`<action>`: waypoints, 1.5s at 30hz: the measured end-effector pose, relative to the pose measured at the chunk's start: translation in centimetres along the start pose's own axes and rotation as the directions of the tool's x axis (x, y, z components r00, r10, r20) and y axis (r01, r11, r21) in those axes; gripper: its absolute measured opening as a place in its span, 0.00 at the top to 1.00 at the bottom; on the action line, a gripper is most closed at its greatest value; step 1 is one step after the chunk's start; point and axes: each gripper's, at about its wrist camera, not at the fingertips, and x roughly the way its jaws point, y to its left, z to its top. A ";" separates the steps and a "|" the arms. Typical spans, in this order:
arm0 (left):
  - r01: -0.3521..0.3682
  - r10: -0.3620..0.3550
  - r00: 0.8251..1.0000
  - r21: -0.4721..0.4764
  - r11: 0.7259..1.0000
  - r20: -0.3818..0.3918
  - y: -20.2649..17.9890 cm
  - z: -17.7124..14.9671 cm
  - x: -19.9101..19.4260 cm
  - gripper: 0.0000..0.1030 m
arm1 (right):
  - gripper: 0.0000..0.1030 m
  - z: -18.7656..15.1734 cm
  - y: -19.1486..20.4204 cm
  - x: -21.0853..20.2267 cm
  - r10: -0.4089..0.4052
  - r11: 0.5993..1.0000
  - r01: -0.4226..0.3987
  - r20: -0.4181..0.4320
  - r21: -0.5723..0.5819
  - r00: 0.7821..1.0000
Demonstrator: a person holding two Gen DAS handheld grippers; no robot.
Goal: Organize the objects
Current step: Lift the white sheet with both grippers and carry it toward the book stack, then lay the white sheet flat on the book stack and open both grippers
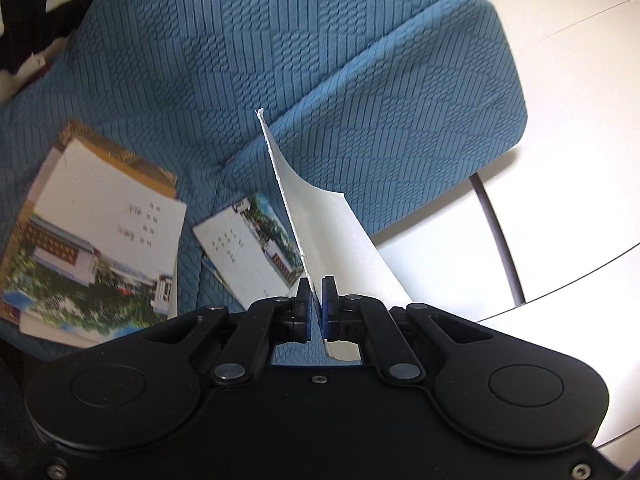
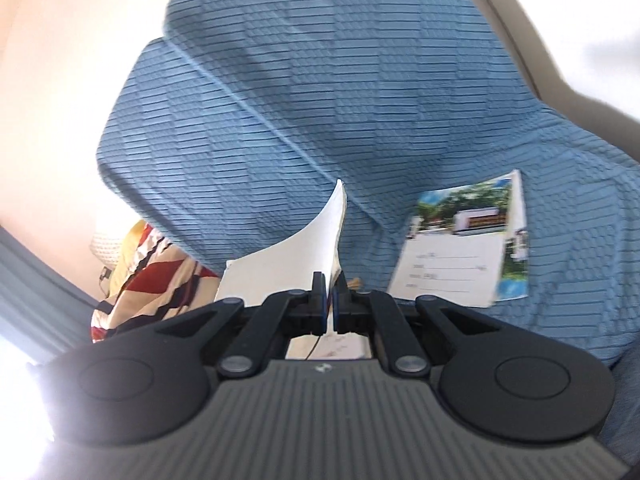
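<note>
A: How is the left gripper [image 1: 318, 304] seen?

B: Its jaws are pressed together on the edge of a white booklet [image 1: 332, 236]. The blue pads [image 1: 329, 312] are seen on either side of the sheet, with almost no gap between them.

A: Which way is the booklet pointed?

B: In the left wrist view its long axis is run away from the gripper, straight out along the fingers and upward in the picture. The far corner is raised above the blue sofa cover [image 1: 240, 80], and the sheet is bowed out to the right.

A: And the right gripper [image 2: 330, 300]?

B: It is likewise closed on a white booklet [image 2: 304, 256]. There the sheet is stood on edge between the pads, is swept up to a point ahead of the fingers, and is curved away to the left. Whether one item or two is held cannot be told.

A: What is found beyond the grippers?

B: Left of the left gripper, a photo-covered notebook [image 1: 248, 248] is laid flat on the cover just beside the held sheet, and a stack of similar notebooks [image 1: 100, 240] is laid further left. In the right wrist view one such notebook [image 2: 468, 248] is seen on the cover to the right of the fingers, apart from them. A white floor [image 1: 560, 160] is seen at the right, and a striped cloth [image 2: 152, 272] at lower left of the right view.
</note>
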 end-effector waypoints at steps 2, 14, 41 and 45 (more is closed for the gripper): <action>0.000 0.000 1.000 -0.004 1.000 0.013 0.1 1.0 -1.1 0.96 | 0.95 -0.1 1.4 0.4 0.008 1.000 -0.008 0.001 -0.017 1.000; -0.044 0.044 0.999 0.013 0.999 0.033 4.3 5.4 -5.5 0.96 | 0.95 -3.1 6.5 4.5 0.016 0.999 -0.017 -0.037 -0.041 0.999; -0.200 0.195 0.969 -0.024 0.979 -0.149 17.6 4.1 1.3 0.94 | 0.94 -11.9 4.3 12.2 -0.238 0.965 0.215 -0.158 -0.153 0.958; -0.235 0.226 0.960 -0.040 0.971 -0.165 18.3 3.6 1.4 0.94 | 0.93 -12.9 3.9 12.6 -0.259 0.958 0.228 -0.183 -0.174 0.949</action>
